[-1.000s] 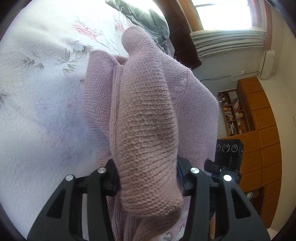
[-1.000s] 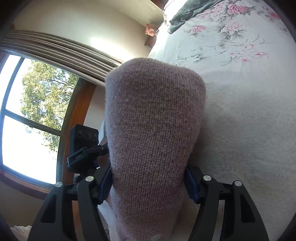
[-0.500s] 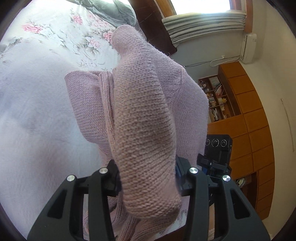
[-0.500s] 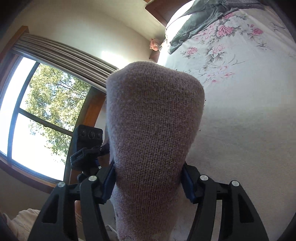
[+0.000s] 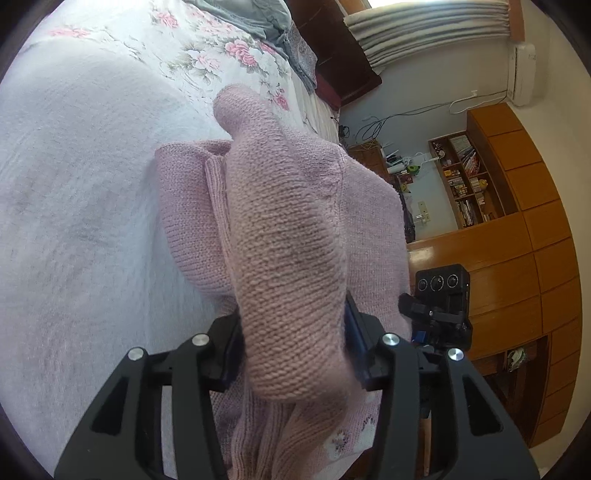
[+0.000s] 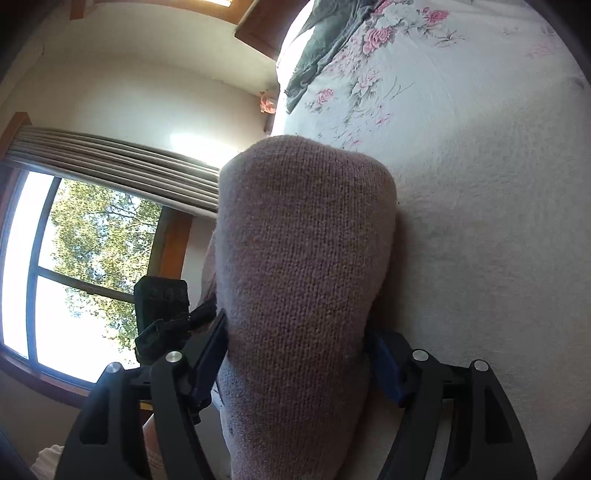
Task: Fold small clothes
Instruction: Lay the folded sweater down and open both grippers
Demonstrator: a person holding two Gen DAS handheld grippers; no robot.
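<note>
A small pink knitted sweater (image 5: 288, 229) hangs between both grippers above the white bed cover (image 5: 74, 221). My left gripper (image 5: 293, 339) is shut on a thick fold of it that bulges up between the fingers. The rest of the garment drapes forward and down, with its ribbed edge (image 5: 214, 199) showing to the left of the fold. In the right wrist view the sweater (image 6: 303, 280) fills the middle, and my right gripper (image 6: 297, 358) is shut on another fold. The other gripper's camera block (image 5: 441, 295) (image 6: 160, 314) shows beside the cloth in each view.
The bed has a floral sheet (image 6: 388, 74) and a grey blanket (image 5: 243, 14) at its head. A dark wooden headboard (image 5: 332, 51) stands beyond. Wooden cabinets and a bookshelf (image 5: 517, 221) line one wall; a window with curtains (image 6: 85, 251) is on the other side.
Both grippers have carried the held sweater along the bed toward its head; more of the floral sheet and headboard has come into view. The grip on the cloth is unchanged.
</note>
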